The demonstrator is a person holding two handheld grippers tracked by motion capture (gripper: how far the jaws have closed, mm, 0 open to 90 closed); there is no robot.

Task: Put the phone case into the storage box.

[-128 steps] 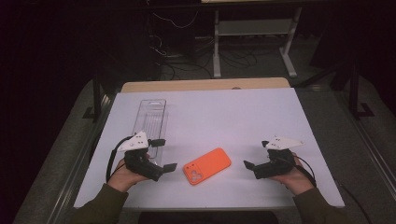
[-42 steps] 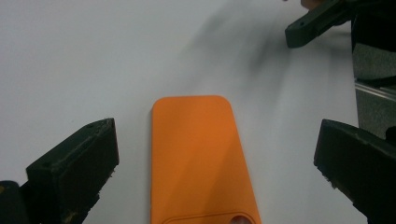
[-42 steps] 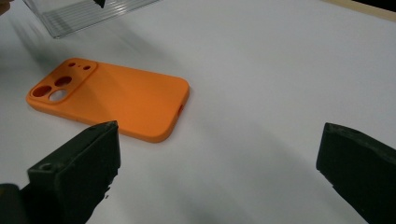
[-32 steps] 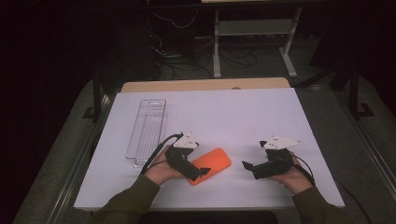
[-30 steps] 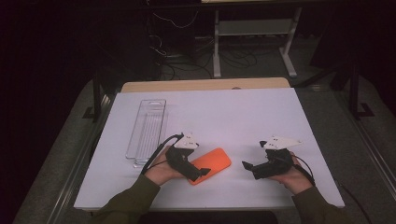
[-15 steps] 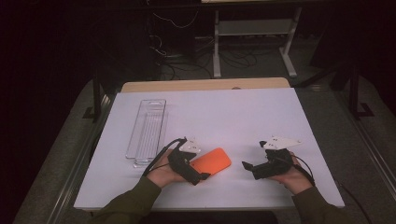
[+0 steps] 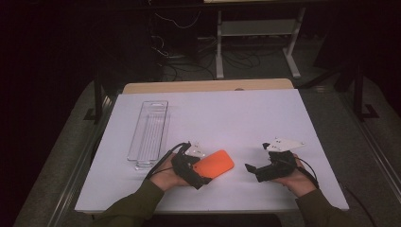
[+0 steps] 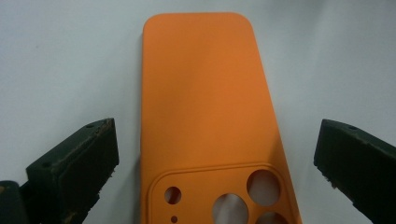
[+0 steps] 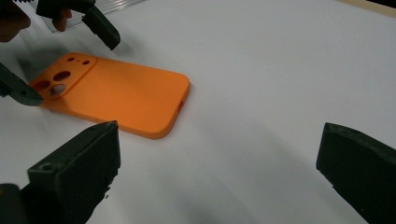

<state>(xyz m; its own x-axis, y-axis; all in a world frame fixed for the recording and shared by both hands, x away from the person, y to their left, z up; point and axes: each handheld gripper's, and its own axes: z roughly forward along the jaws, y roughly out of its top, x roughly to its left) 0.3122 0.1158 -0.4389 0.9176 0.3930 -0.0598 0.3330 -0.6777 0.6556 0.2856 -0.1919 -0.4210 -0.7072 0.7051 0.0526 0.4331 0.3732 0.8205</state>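
Lying flat on the white counter, near its front edge and a little left of centre, is the orange phone case, back side up. The left claw is right at it, its black jaws spread wide and straddling the camera-cutout end. From the left gripper view the case runs straight up the middle between the two jaws, with clear white counter showing on both sides of it, so neither jaw touches it. The round lens holes sit at the bottom of that view, the plain rounded end farthest away.

Over on the right, the right claw sits well apart from the case, held low in the person's right hand, jaws also wide apart with nothing between them. Its own view looks across the counter at the case from the plain end, and there the left claw's jaws flank the cutout corner, one on each side.

Beyond the left hand, toward the counter's left side, a clear plastic tray lies lengthwise, close to the left gripper's trailing cable. Olive sleeves come in from the bottom edge of the high view.
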